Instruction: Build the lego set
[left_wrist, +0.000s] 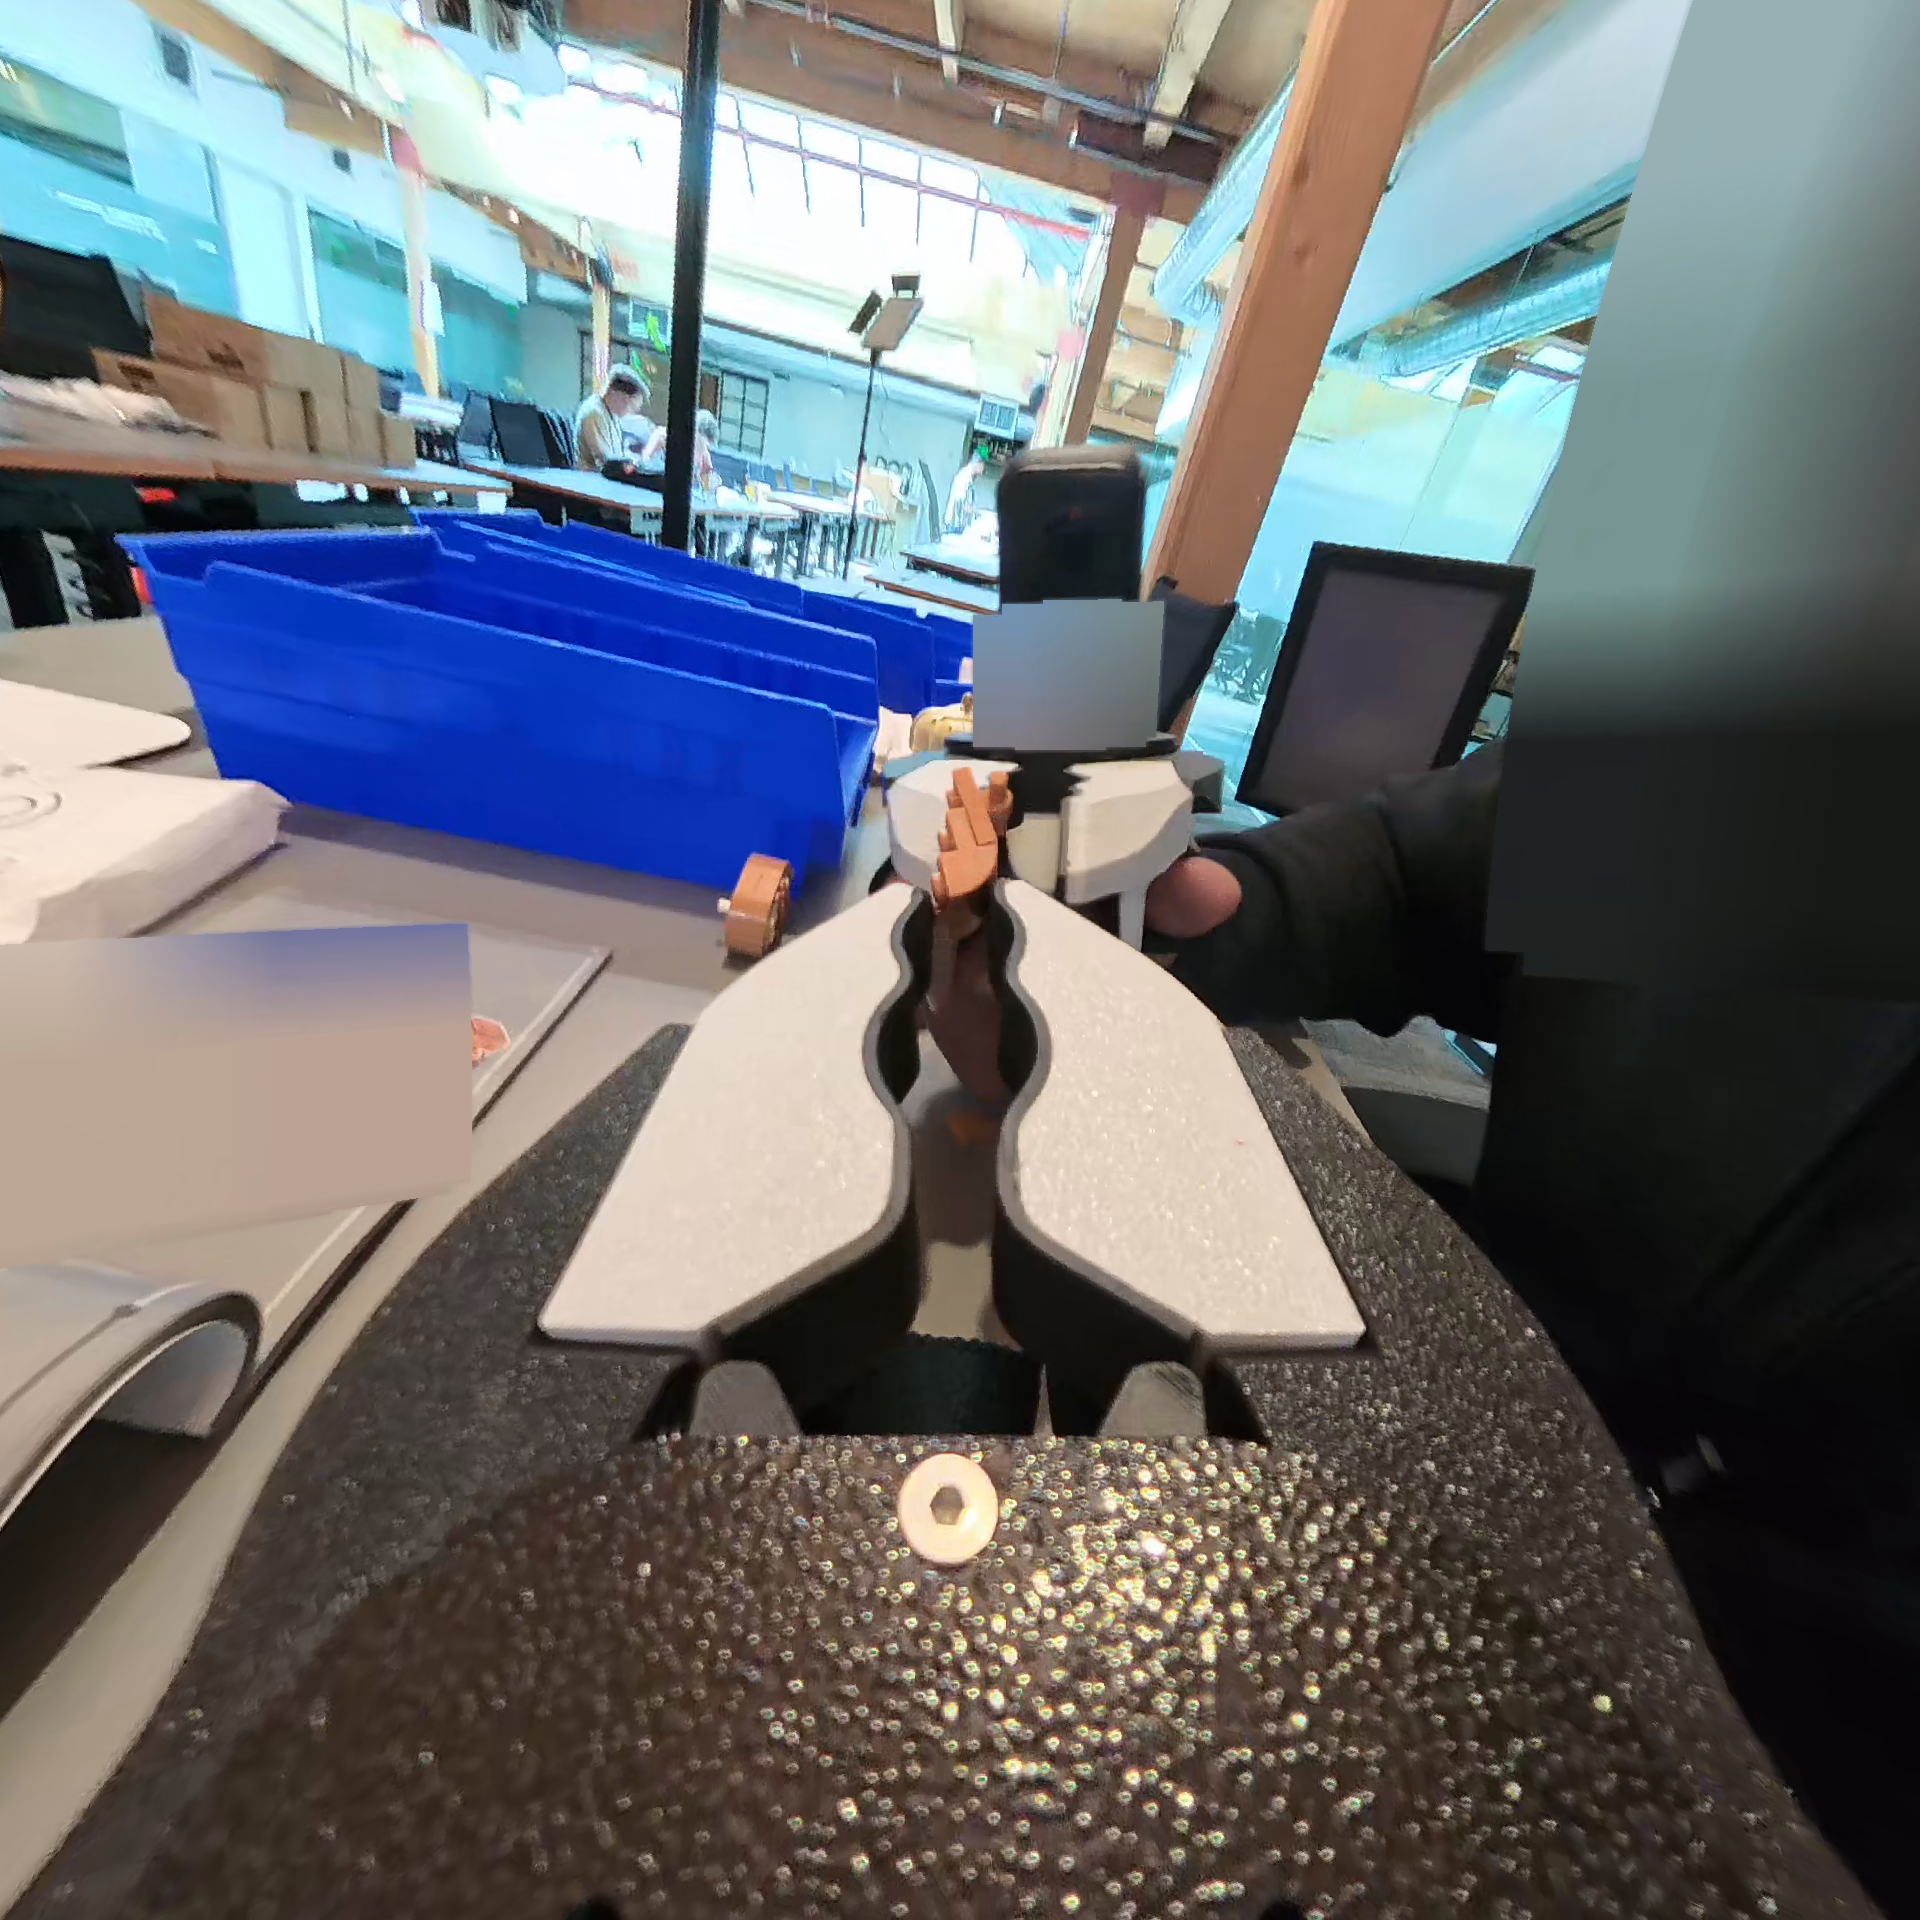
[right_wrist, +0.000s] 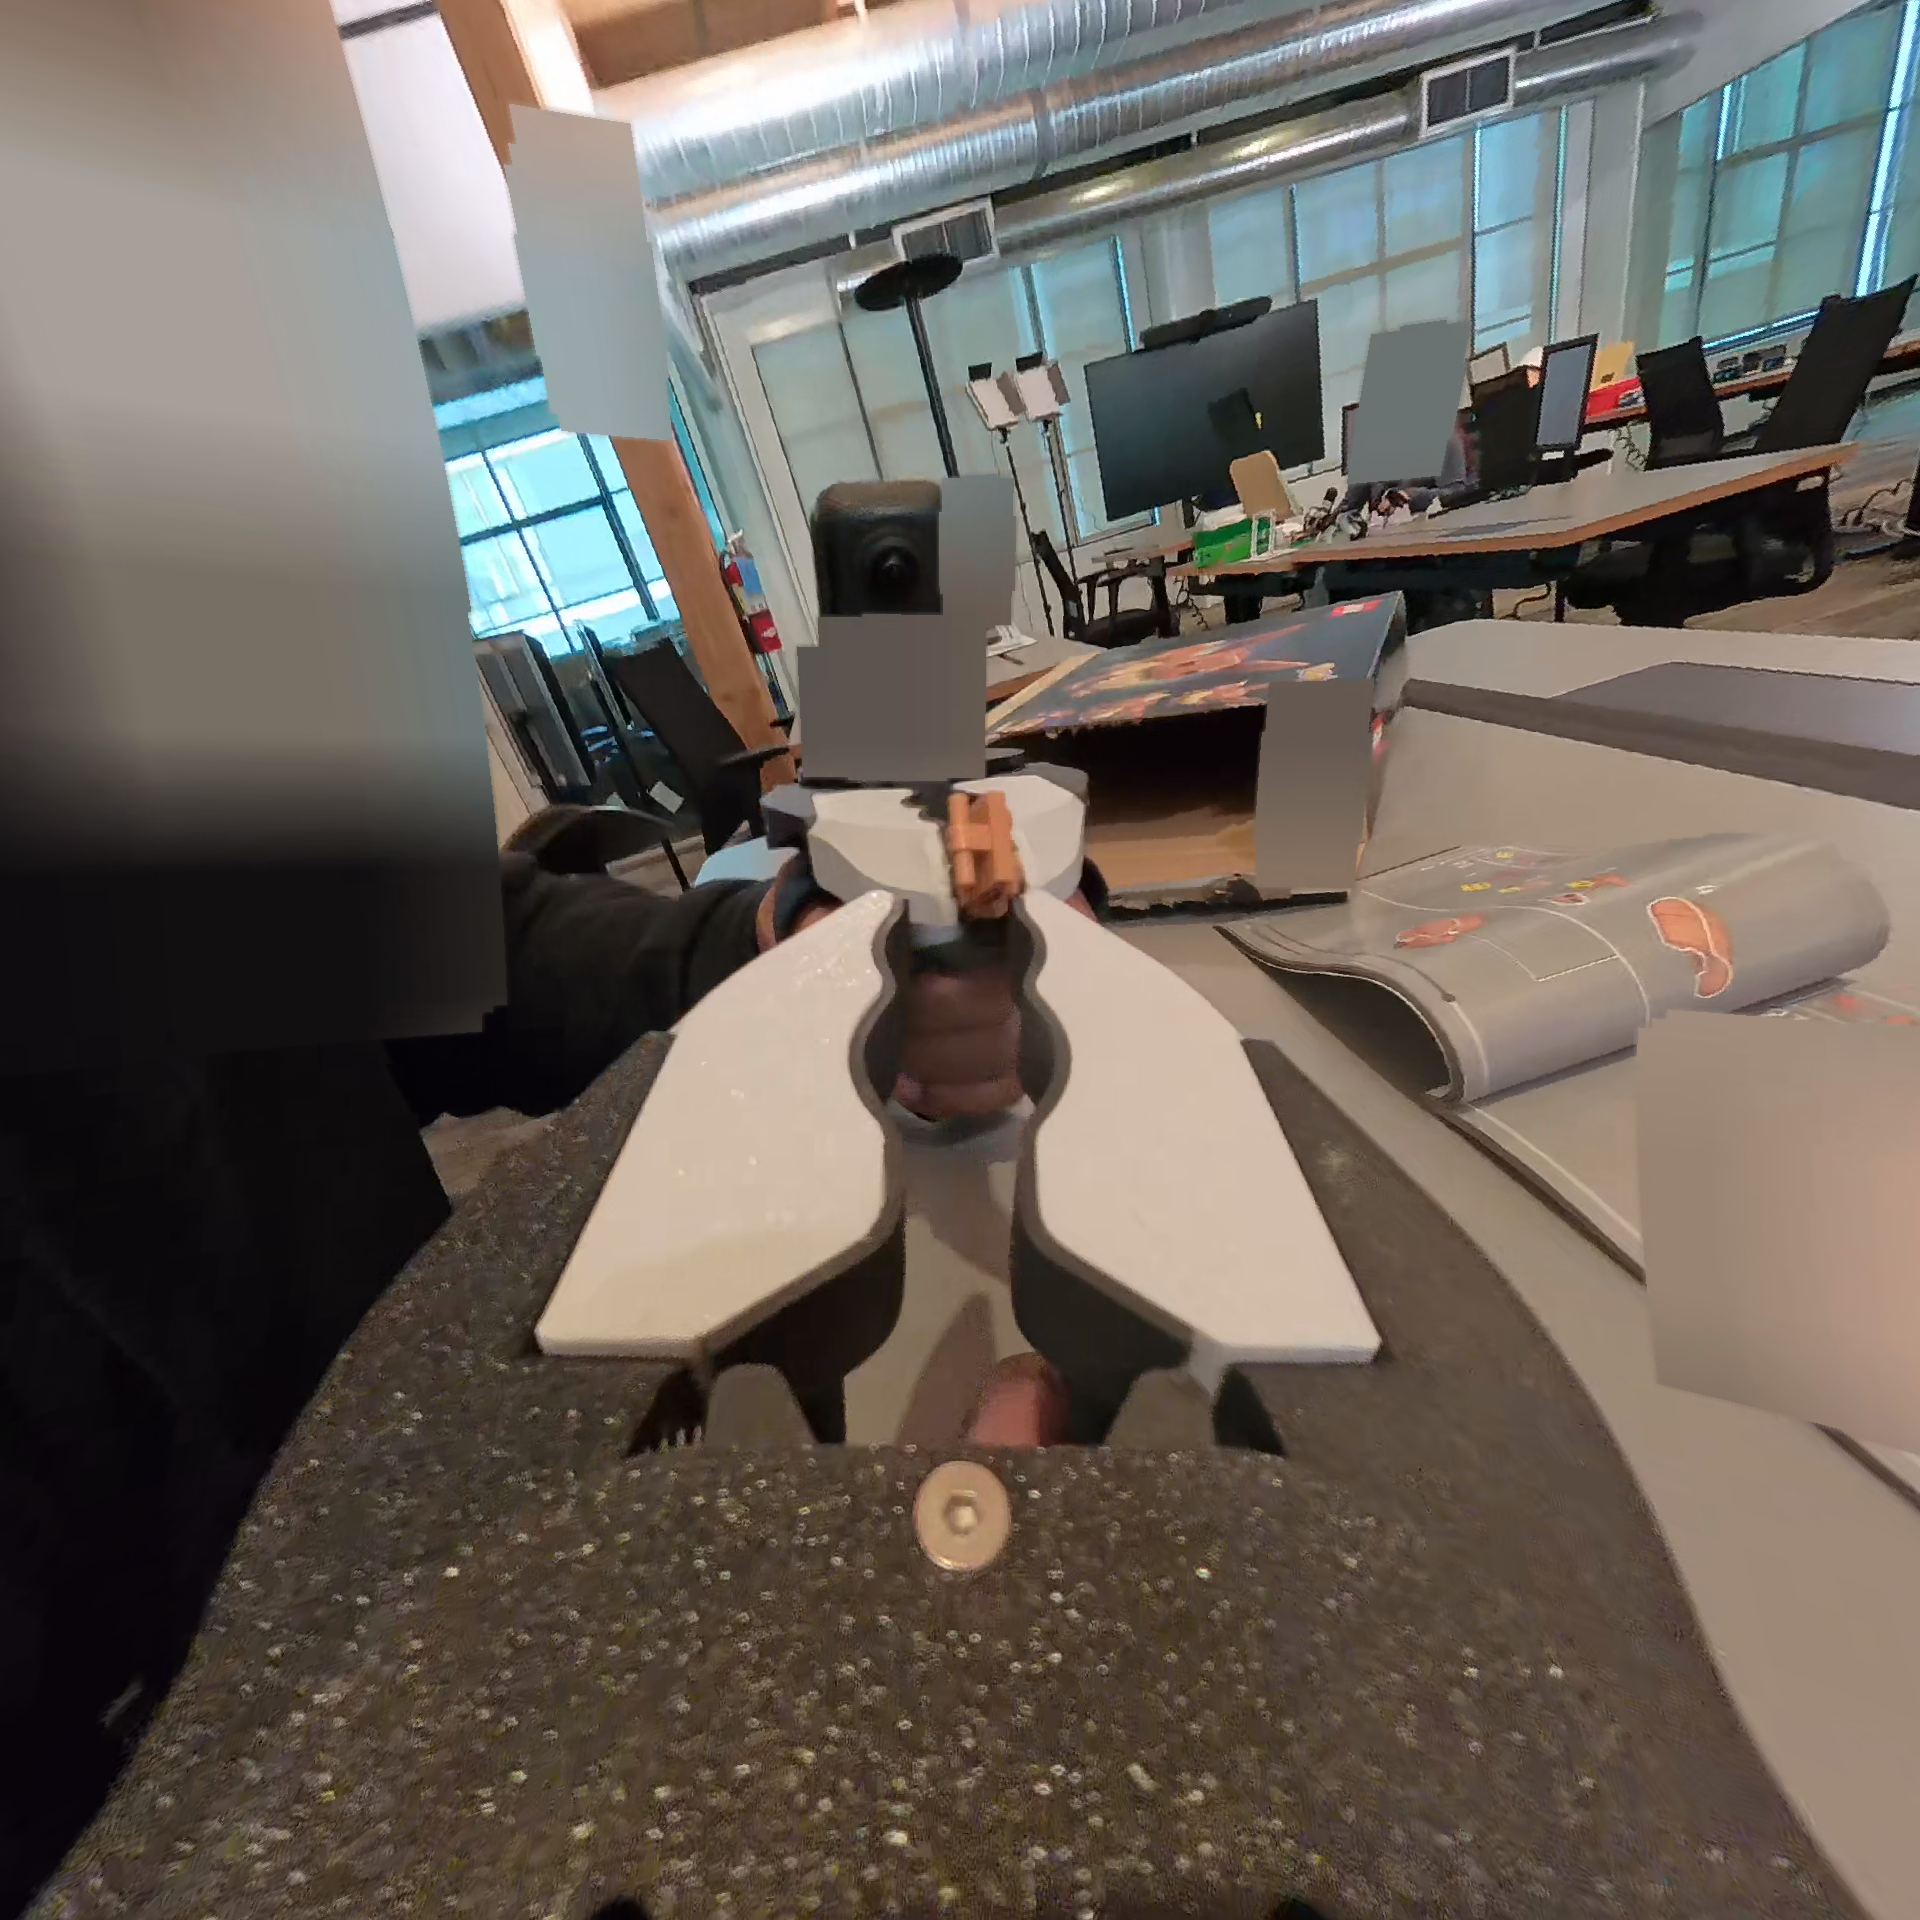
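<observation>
- Left wrist view, centre: the left gripper (left_wrist: 956, 904) has its 2 white fingers drawn close, leaving only a narrow slot. A tan piece (left_wrist: 971, 842) with a stepped edge stands up through that slot, and both tips appear to press on it.
- Its lower part runs back between the fingers, darker brown in their shadow.
- Just above centre, the right gripper (left_wrist: 1039, 805) faces this one tip to tip, carried by a hand (left_wrist: 1195, 894) in a dark sleeve. The tan piece overlaps one of its fingers rather than its slot.
- Left of centre, blue bins (left_wrist: 520, 707) sit on the grey table (left_wrist: 416, 862), with a small tan wheel (left_wrist: 758, 904) just beside the nearest one.
- A booklet (left_wrist: 156, 1340) curls at lower left.
- Right wrist view, centre: the right gripper (right_wrist: 961, 914) has its fingers slightly apart. A dark brown ribbed thing (right_wrist: 956, 1039) lies between them (I cannot tell whether the pads touch it, or what it is).
- The tan piece (right_wrist: 982, 847) shows just above these tips, against the left gripper (right_wrist: 935, 821).
- To the right, the open booklet (right_wrist: 1558, 956) lies on the table, and a torn box (right_wrist: 1195, 769) stands behind it.
</observation>
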